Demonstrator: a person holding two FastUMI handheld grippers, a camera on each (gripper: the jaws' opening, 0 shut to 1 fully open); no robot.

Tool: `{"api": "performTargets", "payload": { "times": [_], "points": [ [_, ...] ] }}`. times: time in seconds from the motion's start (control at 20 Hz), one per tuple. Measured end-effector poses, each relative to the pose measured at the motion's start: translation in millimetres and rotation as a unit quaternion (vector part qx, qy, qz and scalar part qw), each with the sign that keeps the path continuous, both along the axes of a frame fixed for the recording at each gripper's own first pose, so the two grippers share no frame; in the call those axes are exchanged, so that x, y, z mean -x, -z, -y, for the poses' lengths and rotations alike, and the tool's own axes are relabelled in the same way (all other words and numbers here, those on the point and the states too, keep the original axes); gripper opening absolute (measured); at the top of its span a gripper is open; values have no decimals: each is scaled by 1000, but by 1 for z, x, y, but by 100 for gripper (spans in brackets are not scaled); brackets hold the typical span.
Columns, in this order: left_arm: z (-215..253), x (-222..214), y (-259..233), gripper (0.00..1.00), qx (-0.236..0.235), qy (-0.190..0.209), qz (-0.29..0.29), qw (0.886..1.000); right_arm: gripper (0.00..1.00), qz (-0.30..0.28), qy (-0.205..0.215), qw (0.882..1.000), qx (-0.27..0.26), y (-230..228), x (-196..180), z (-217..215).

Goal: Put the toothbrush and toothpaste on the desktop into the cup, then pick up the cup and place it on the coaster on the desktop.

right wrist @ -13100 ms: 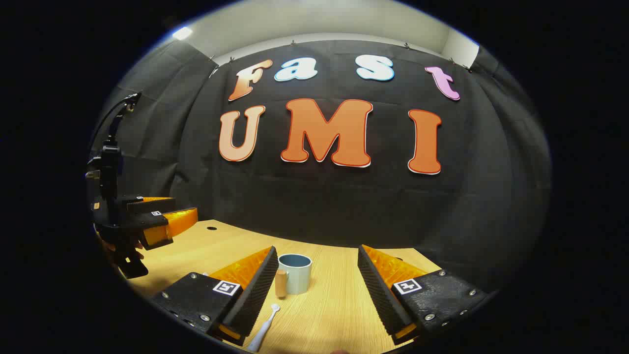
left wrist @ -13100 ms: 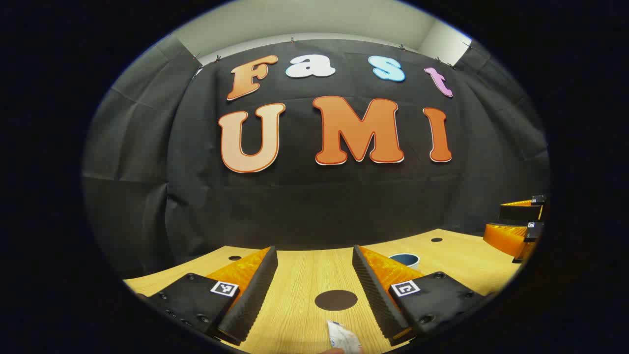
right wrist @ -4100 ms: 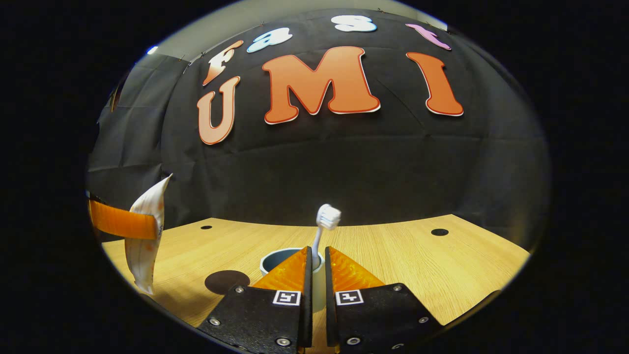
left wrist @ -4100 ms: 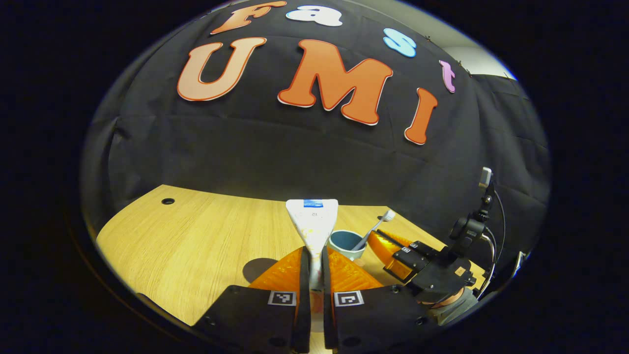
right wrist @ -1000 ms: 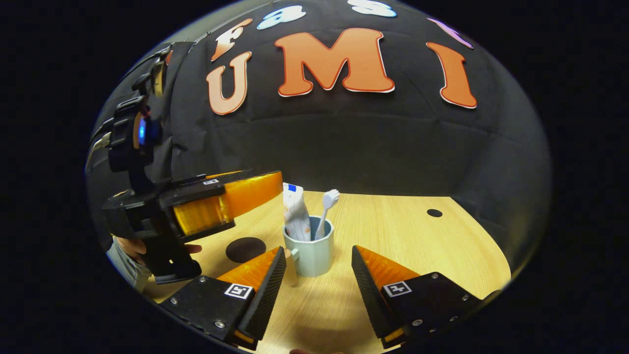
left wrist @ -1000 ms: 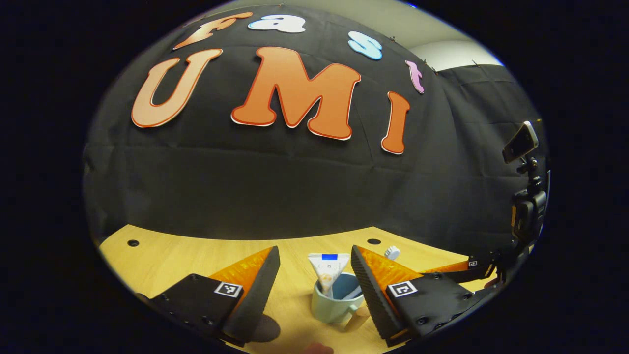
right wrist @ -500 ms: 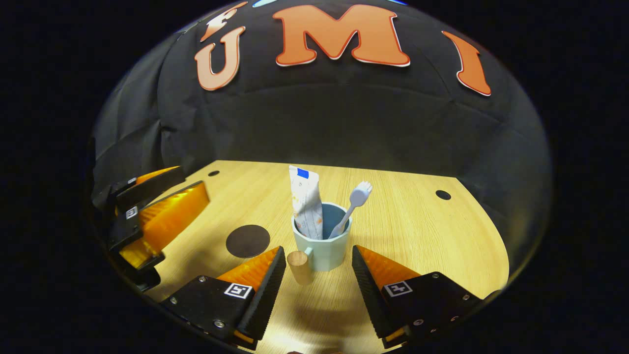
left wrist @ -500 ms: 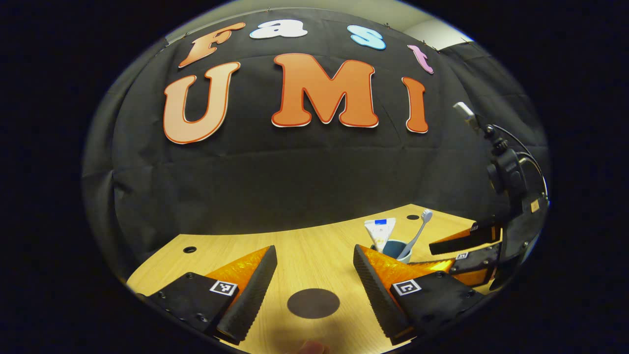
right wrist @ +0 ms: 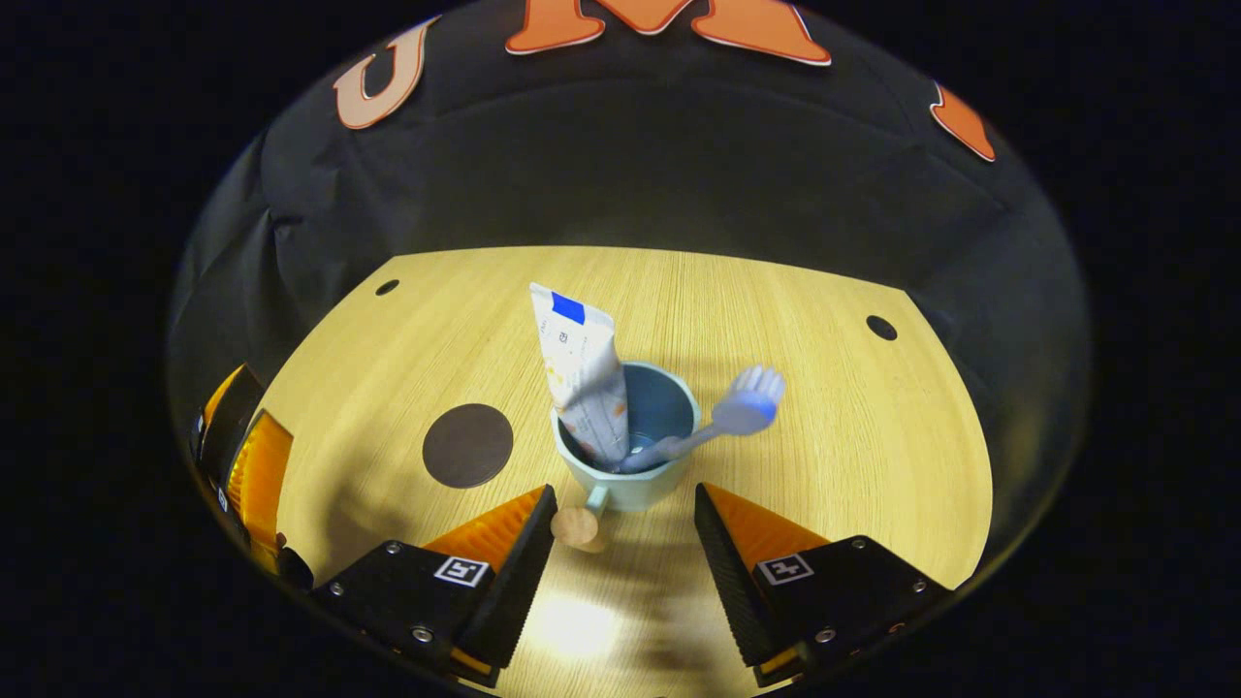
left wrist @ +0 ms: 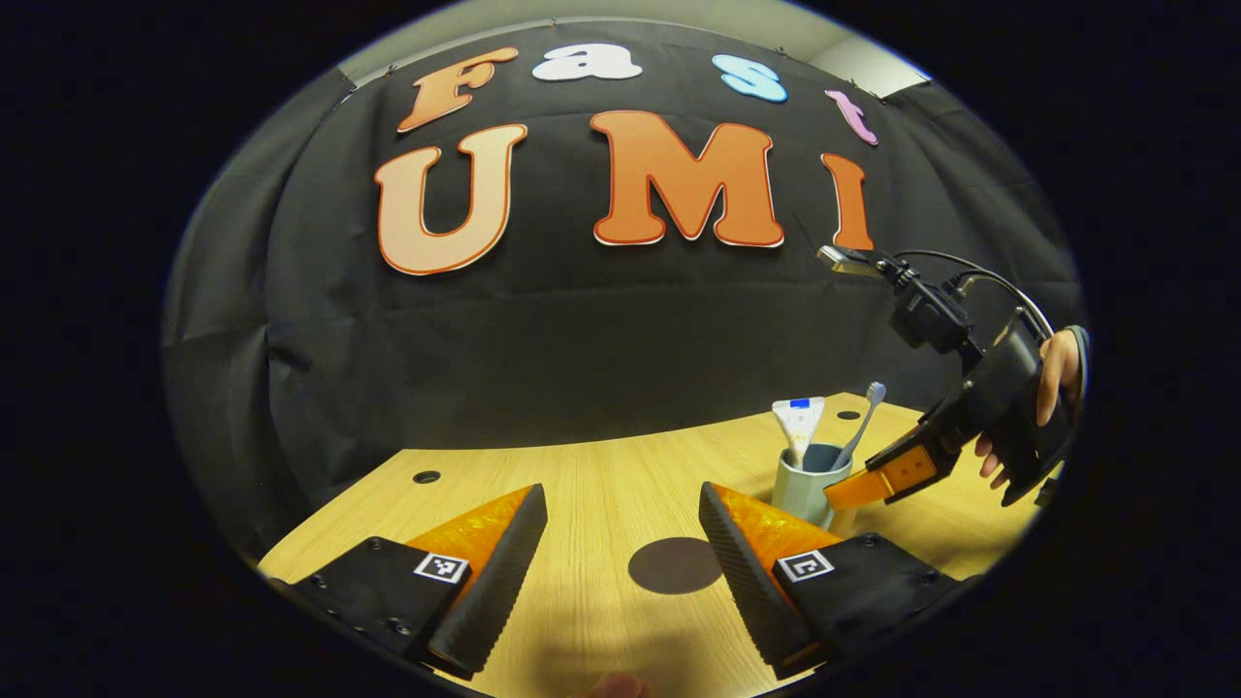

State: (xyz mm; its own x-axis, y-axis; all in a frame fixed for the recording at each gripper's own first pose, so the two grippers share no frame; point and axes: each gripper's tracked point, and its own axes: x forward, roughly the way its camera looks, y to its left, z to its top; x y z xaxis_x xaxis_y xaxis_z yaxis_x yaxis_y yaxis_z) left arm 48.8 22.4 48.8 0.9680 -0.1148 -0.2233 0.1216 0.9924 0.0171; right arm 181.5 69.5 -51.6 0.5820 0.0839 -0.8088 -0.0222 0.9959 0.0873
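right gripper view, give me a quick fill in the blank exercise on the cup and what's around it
1. The toothpaste and the toothbrush both stand inside the ____.
2. The cup stands on the bare desktop, to the right of the dark round ____.
3. The right tongs hang above the cup with both fingers ____.
4. The cup's wooden ____ points toward the right tongs.

Missing words: cup; coaster; open; handle

Black gripper bodies [left wrist: 620,543], ridged wedge jaws, square coded tags, screws, looping black cable [left wrist: 979,271]
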Motion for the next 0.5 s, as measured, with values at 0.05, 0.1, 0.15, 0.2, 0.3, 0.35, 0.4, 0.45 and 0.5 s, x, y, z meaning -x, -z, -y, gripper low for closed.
{"api": "performTargets", "payload": {
  "times": [0.05,0.1,0.15,0.2,0.3,0.35,0.4,0.45,0.5],
  "points": [
    [-4,2,1,100,0,-3,-2,1000,86,-13,-2,1000,6,5,-2,1],
    [-7,4,3,98,0,-6,-3,1000,86,-26,0,1000,13,12,-4,2],
    [-9,4,5,100,1,-8,-3,1000,84,-40,2,999,17,16,-6,3],
    [-9,3,5,100,2,-11,-3,1000,84,-51,4,998,19,22,-7,1],
    [-9,3,4,100,5,-15,-5,1000,77,-78,0,997,17,33,-5,0],
    [-9,3,4,98,6,-16,-6,1000,69,-90,-2,996,21,37,-3,-1],
    [-10,4,5,98,8,-16,-7,1000,63,-97,-4,995,22,40,-3,-4],
    [-9,4,5,98,9,-16,-10,1000,51,-102,-8,995,24,41,-2,-6],
    [-11,5,6,98,9,-17,-14,1000,44,-104,-7,994,26,40,-3,-8]
  ]
}}
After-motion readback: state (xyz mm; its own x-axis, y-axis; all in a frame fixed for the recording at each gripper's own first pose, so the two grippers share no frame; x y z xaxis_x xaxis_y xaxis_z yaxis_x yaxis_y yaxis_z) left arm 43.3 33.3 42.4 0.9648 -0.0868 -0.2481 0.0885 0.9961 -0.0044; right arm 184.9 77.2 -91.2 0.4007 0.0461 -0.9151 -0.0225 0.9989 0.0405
